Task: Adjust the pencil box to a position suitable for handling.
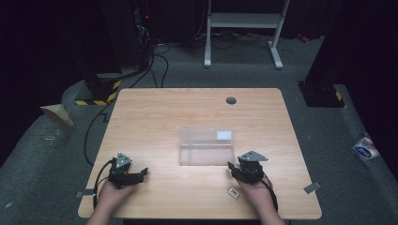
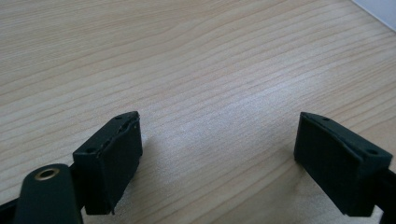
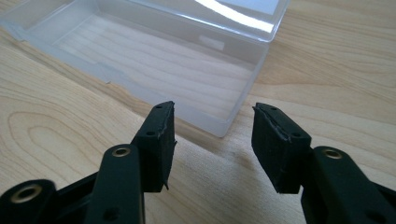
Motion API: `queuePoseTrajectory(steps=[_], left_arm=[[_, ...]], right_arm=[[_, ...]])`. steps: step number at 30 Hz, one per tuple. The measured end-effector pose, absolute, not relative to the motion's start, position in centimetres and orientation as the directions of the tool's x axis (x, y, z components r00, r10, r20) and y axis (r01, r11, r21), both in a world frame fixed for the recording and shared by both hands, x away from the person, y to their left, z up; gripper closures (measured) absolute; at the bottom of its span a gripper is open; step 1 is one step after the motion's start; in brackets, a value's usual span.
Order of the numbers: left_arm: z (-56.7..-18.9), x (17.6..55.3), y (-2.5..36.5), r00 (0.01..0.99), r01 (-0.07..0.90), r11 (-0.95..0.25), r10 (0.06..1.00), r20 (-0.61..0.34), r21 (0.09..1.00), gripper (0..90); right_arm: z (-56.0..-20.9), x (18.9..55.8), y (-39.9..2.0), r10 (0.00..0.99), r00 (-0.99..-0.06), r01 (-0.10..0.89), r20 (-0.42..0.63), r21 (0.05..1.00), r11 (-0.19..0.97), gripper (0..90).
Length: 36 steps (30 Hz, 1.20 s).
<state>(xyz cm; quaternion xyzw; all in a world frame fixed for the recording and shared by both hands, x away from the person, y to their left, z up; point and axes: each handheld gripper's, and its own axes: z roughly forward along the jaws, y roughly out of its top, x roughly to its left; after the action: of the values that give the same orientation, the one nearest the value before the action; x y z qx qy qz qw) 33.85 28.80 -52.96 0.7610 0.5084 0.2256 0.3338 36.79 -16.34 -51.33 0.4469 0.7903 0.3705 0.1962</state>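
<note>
Clear plastic box, far edge cut off; right gripper part open, empty, just before it; left gripper wide open, empty; small white item too small to identify

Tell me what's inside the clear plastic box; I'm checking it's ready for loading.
Nothing lies inside the clear plastic box; only the table grain shows through its floor. No part is covered.

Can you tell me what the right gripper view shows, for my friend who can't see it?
The right gripper has its two black jaws apart with nothing between them, pointing at a clear plastic box just ahead. The box sits open and empty on the wooden table.
</note>
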Motion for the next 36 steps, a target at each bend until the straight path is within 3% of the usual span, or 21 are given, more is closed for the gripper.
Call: queuePoseTrajectory(steps=[4, 8, 13, 22, 36], left_arm=[[-53.0, 33.8, 28.8, 0.381, 0.623, -0.26, 0.924, 0.004, 0.738, 15.5], [-53.0, 33.8, 28.8, 0.384, 0.623, -0.264, 0.923, 0.006, 0.736, 15.5], [-53.0, 33.8, 28.8, 0.382, 0.623, -0.26, 0.924, 0.003, 0.738, 15.5], [-53.0, 33.8, 28.8, 0.377, 0.625, -0.257, 0.926, 0.003, 0.737, 15.6], [-53.0, 33.8, 28.8, 0.378, 0.624, -0.256, 0.926, 0.002, 0.738, 15.6]], right_arm=[[-50.8, 36.6, -16.9, 0.848, -0.529, 0.557, 0.027, 0.765, 0.323, 43.7], [-50.0, 36.0, -17.6, 0.831, -0.554, 0.565, 0.048, 0.755, 0.333, 49.9], [-49.5, 34.1, -18.5, 0.809, -0.586, 0.542, 0.041, 0.763, 0.354, 46.7], [-49.8, 31.4, -18.9, 0.777, -0.629, 0.489, 0.019, 0.787, 0.376, 43.9], [-50.9, 29.9, -18.8, 0.729, -0.682, 0.511, 0.06, 0.752, 0.416, 45.3]])
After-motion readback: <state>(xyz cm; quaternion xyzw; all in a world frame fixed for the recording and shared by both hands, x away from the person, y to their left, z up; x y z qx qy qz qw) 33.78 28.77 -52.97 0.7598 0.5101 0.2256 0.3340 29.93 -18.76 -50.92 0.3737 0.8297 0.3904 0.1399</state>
